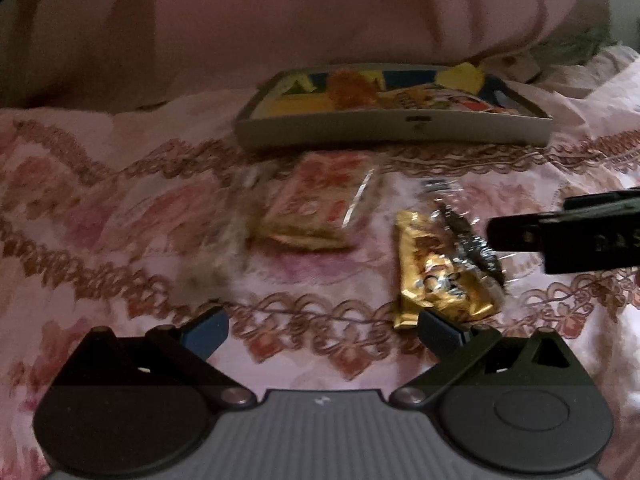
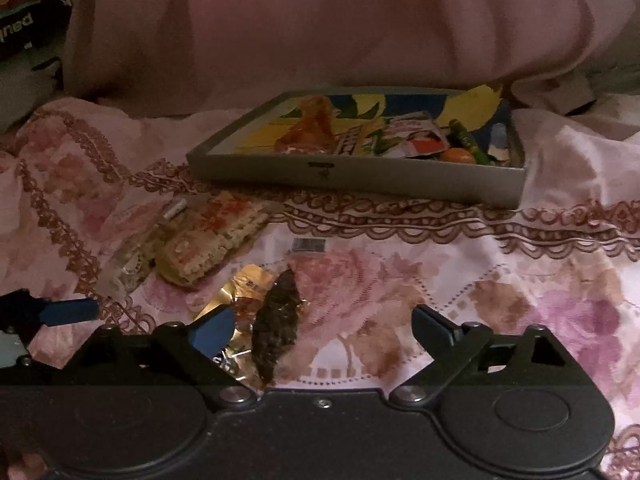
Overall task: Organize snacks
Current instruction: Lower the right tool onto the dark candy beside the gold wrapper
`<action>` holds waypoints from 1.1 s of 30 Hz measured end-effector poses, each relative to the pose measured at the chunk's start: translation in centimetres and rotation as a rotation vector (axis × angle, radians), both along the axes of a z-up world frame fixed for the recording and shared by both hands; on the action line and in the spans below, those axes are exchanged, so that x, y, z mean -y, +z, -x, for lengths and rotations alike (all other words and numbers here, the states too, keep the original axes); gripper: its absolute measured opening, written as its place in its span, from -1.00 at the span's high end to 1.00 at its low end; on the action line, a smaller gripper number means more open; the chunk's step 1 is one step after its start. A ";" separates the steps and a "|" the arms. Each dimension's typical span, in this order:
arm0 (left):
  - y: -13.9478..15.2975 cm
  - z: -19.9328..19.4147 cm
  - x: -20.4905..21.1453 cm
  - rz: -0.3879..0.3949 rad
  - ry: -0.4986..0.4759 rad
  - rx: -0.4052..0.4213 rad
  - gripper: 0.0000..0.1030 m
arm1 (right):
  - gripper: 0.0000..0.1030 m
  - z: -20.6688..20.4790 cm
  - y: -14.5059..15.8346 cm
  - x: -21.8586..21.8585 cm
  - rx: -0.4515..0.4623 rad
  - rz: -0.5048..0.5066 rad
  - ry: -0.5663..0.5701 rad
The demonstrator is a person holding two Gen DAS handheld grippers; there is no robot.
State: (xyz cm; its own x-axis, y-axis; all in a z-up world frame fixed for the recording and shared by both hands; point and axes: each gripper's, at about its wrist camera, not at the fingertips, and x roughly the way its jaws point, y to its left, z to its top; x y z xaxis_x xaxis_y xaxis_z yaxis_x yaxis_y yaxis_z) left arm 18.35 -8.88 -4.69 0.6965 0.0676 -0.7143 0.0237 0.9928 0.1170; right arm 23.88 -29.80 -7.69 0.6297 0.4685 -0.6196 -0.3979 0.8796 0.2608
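Above snacks (image 2: 276, 320), both grippers (image 2: 324, 332) downtilted

Bare bedspread (image 2: 500, 280) lies open from the box (image 2: 352, 178) toward four o'clock. At nine o'clock the noodle packet (image 2: 216, 236), gold wrapper (image 2: 248, 292) and dark snack (image 2: 278, 332) crowd the way.

A pink floral cloth (image 2: 520, 280) with brown scalloped borders covers the surface, a plain pink curtain-like fabric (image 2: 320, 28) hangs behind it, and a dark printed package (image 2: 24, 12) shows at far upper left.
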 end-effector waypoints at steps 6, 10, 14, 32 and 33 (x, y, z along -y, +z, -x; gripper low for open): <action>-0.2 -0.5 1.2 -0.016 -0.047 0.006 -0.99 | -0.73 -1.0 -0.8 -1.0 0.002 0.007 0.061; -0.4 -0.7 1.8 -0.017 -0.060 -0.001 -0.99 | -0.63 -1.3 -1.1 -1.7 -0.003 0.051 0.084; -0.3 -0.8 2.3 -0.028 -0.073 0.007 -0.99 | -0.50 -1.3 -0.9 -1.6 0.005 0.102 0.091; -0.7 -2.5 4.2 -0.105 -0.170 0.001 -0.99 | -0.54 -2.5 -0.6 0.2 -0.069 -0.001 0.107; -0.7 -2.6 4.3 -0.115 -0.180 0.002 -0.99 | -0.54 -2.4 -0.7 -0.2 -0.064 0.004 0.117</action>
